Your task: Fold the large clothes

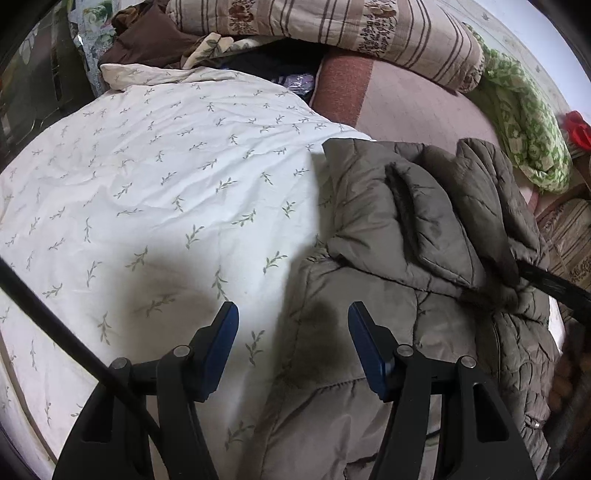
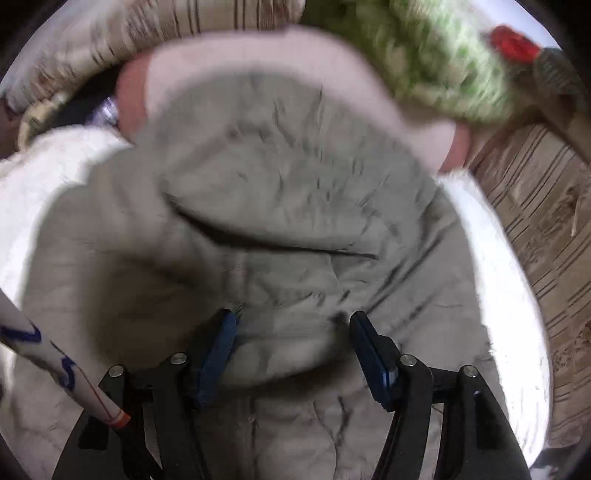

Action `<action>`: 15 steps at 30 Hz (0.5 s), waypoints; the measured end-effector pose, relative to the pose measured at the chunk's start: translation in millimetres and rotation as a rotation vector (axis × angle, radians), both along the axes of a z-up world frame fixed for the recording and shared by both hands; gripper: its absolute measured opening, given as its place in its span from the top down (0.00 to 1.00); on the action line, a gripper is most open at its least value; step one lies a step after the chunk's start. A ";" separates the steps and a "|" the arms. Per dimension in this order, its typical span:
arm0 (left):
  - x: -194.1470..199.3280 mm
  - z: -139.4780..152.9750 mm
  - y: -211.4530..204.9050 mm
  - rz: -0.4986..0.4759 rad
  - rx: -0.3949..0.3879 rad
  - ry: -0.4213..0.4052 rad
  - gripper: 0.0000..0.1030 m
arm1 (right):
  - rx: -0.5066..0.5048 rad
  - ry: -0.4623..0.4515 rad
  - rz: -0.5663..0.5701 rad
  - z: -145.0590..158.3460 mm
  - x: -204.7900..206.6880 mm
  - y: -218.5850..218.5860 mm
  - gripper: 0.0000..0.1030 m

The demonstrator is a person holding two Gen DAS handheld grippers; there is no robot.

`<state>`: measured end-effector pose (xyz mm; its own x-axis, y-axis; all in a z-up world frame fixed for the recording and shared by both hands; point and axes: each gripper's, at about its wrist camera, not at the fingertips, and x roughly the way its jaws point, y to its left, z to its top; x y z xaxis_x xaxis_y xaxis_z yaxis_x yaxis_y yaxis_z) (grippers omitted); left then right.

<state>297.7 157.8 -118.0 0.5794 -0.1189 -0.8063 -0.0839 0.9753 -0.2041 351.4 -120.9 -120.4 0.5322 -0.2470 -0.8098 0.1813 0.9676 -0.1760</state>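
So: puffy jacket half-bundled on the bed, both grippers empty

Okay, the quilted olive-grey jacket point(image 1: 424, 236) lies on the white leaf-print duvet point(image 1: 147, 177), and what matters is which way it sits from each gripper. From the left gripper point(image 1: 293, 347) it's ahead and off to the right; the jacket's left edge runs just about between the spread fingers, nothing pinched. From the right gripper point(image 2: 293, 347) the jacket point(image 2: 277, 206) fills the whole view, dead ahead and below. Its jaws stand wide too; a puffy fold bulges between the pads, but I don't see them pressing on it. That picture is smeared, so take it loosely.

Its long axis seems to run from near the cameras away towards the bundled-up top part. I'd say the right hand is nearer the bulk, the left nearer the free edge.

Soft, wrinkly bedding underneath. Striped quilt point(image 1: 351, 33) and green patterned blanket point(image 1: 524, 122) piled at the far side.
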 end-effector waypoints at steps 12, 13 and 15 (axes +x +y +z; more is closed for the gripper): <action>-37.3 13.3 -21.0 -0.010 0.033 -0.095 0.41 | 0.168 0.018 0.014 8.8 -216.6 -47.5 0.32; -48.0 18.4 -25.6 -0.004 0.059 -0.129 0.41 | 0.182 0.027 -0.007 7.0 -229.3 -60.4 0.32; -71.2 27.3 -32.7 0.011 0.115 -0.178 0.41 | 0.196 0.026 -0.055 8.7 -253.8 -88.8 0.32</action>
